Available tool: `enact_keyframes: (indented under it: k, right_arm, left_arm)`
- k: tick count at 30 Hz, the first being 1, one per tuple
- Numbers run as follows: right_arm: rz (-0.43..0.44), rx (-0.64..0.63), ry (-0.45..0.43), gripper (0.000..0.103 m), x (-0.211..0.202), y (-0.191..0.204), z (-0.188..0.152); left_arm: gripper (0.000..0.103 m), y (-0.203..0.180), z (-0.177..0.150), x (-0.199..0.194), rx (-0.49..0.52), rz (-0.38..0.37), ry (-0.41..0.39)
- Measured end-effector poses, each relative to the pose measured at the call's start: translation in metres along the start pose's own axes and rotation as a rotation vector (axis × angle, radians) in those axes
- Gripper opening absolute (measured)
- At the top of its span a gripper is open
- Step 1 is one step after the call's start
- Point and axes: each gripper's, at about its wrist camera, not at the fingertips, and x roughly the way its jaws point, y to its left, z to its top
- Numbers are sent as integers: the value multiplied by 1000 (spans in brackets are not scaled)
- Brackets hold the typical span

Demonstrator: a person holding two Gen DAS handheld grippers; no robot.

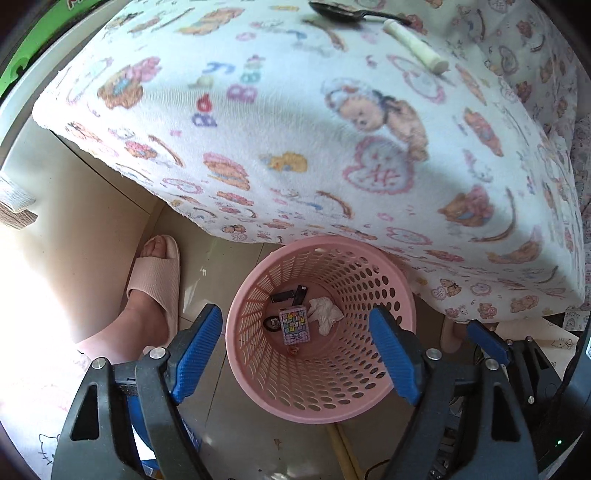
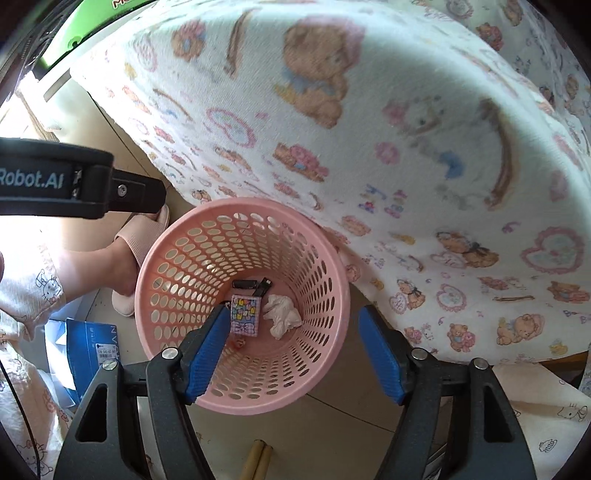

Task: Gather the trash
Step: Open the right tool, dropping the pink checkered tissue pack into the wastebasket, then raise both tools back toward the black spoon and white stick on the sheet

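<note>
A pink perforated trash basket stands on the floor beside a cloth-covered table; it also shows in the right wrist view. In it lie a crumpled white tissue, a small patterned box and dark small items. The tissue and box show in the right view too. My left gripper is open and empty above the basket. My right gripper is open and empty above it. On the table top lie a white tube and a dark spoon.
The teddy-bear cloth hangs over the table edge next to the basket. A person's foot in a pink slipper stands left of the basket. A blue box lies on the floor at the left. Wooden sticks lie near the basket.
</note>
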Motion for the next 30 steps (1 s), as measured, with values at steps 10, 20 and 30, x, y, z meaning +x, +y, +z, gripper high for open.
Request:
enact_keyframes:
  k: [10, 20, 30]
  right_arm:
    - [-24, 19, -187, 74, -64, -18, 10]
    - [-35, 61, -375, 74, -113, -31, 14]
    - [-60, 54, -466, 74, -143, -38, 22]
  left_arm:
    - [80, -21, -11, -67, 131, 72, -400]
    - [81, -15, -11, -100, 135, 139, -598]
    - [85, -17, -10, -133, 133, 167, -707]
